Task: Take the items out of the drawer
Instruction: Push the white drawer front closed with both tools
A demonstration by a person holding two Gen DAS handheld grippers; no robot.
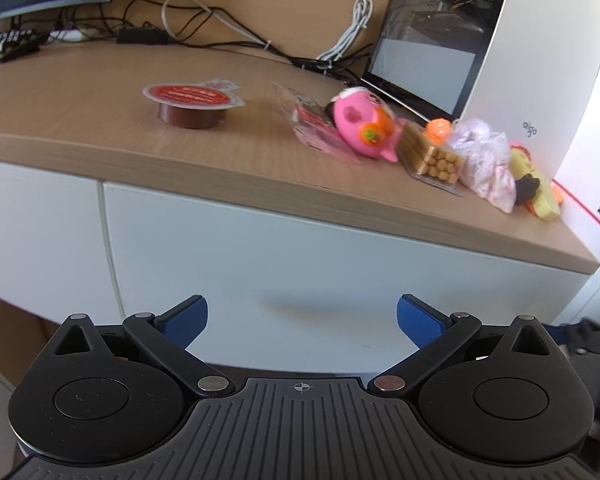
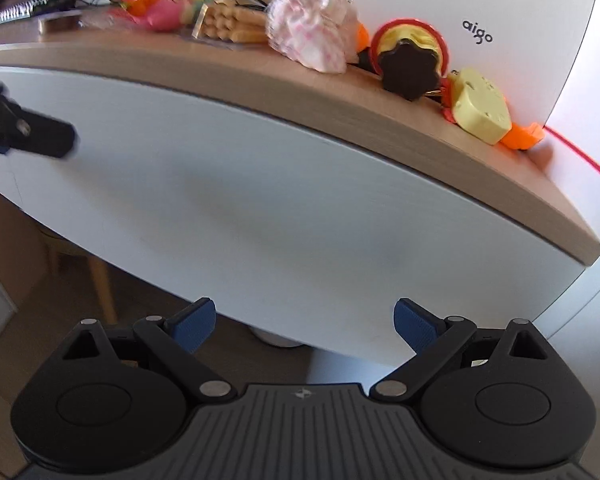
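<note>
A: Both grippers are hanging nearest the lens. What are they doing?

B: Left gripper (image 1: 302, 320) is standing with jaws spread wide and nothing between its blue pads; right gripper (image 2: 304, 326) is doing likewise, empty.

A: And beyond them?

B: Each is facing the white drawer front (image 1: 300, 248), which is sitting shut directly under the worktop (image 1: 100, 120).

A: Where are the items lying?

B: On the worktop above the drawer front. A brown sealed cup (image 1: 192, 104) is sitting alone toward its left. A pink toy (image 1: 360, 126), a clear box of biscuit sticks (image 1: 430, 154), a crumpled pink-white bag (image 1: 484, 160) and a yellow toy (image 2: 480, 108) are crowding its right end, touching one another, against a white computer case (image 1: 548, 60).

A: Farther back?

B: Cables (image 1: 220, 36) and a keyboard (image 1: 4, 42) are lying behind the drawer front's line.
</note>
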